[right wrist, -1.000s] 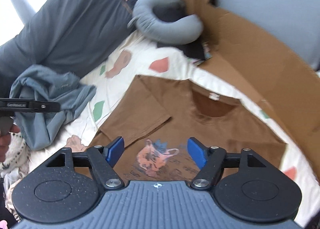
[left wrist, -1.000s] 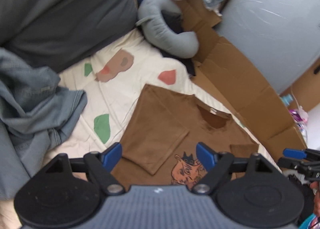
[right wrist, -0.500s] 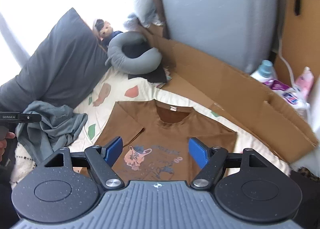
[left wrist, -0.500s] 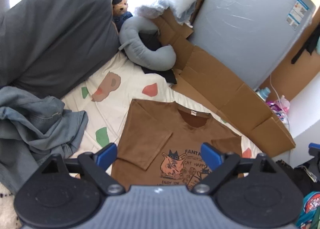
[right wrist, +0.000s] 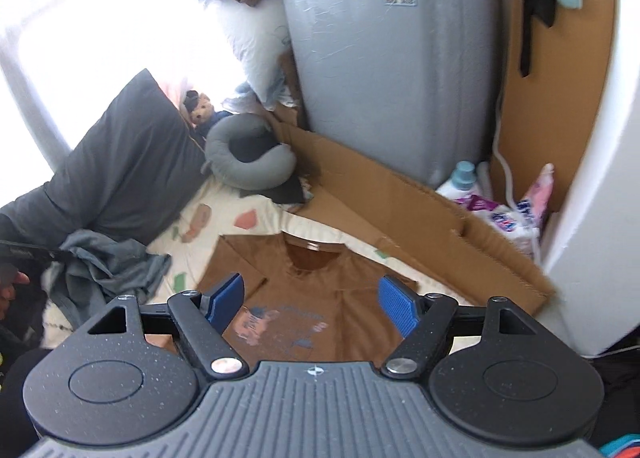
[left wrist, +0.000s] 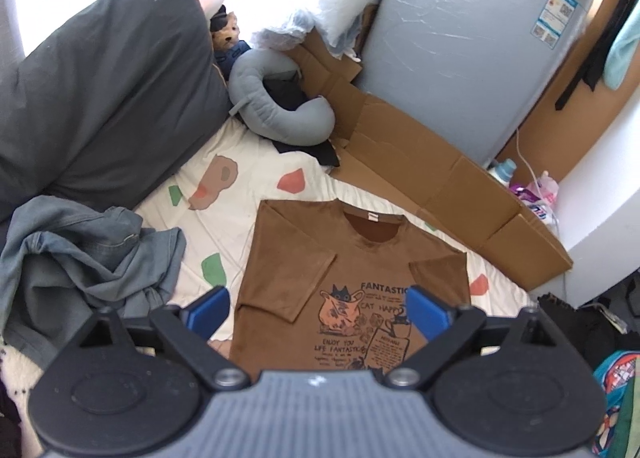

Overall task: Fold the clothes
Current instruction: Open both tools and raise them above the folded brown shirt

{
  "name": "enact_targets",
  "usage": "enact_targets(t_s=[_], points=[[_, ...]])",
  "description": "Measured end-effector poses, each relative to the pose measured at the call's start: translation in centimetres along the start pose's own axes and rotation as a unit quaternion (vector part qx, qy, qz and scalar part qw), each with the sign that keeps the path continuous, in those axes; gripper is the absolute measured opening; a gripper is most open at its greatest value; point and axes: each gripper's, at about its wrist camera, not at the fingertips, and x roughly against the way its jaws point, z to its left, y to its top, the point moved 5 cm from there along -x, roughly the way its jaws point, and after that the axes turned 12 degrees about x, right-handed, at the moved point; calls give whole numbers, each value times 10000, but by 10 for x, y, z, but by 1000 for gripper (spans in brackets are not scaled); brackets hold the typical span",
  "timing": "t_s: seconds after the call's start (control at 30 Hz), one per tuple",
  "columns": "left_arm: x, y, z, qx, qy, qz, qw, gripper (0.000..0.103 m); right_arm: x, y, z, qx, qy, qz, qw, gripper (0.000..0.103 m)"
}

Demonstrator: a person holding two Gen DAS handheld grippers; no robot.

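Observation:
A brown T-shirt (left wrist: pixel 352 258) (right wrist: pixel 320 282) with a cat print lies flat, front up, on the patterned bedsheet (left wrist: pixel 224 217). Both of its sleeves are folded inward over the chest. My left gripper (left wrist: pixel 318 308) hangs high above the shirt's lower half. Its jaws are opening and nothing is between them. My right gripper (right wrist: pixel 311 298) is open and empty, also well above the shirt and clear of the cloth. A crumpled grey-blue garment (left wrist: pixel 80 250) (right wrist: pixel 108 266) lies to the left of the shirt.
A dark grey pillow (left wrist: pixel 108 89) and a grey neck pillow (left wrist: pixel 276 113) lie at the head of the bed. Flattened cardboard (left wrist: pixel 420 169) and a film-wrapped grey appliance (left wrist: pixel 460 37) border the right side. Bottles (right wrist: pixel 464 177) stand by the wall. A person's hand (right wrist: pixel 12 286) shows at far left.
Both grippers have risen and drawn back from the shirt, which now looks smaller and shows whole. The left jaws stand wider. The shirt has not moved.

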Motion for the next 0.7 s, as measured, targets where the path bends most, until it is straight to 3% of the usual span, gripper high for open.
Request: enact_targets(t_s=[0.2, 0.43, 0.7], points=[[7, -21, 24, -85, 78, -5, 9999, 96, 27, -32, -13, 163, -131, 189, 9996, 81], [9, -49, 68, 107, 95, 53, 9999, 96, 46, -96, -20, -15, -150, 309, 9994, 81], [3, -82, 110, 178, 138, 57, 9997, 96, 41, -173, -14, -293, -184, 456, 9984, 81]])
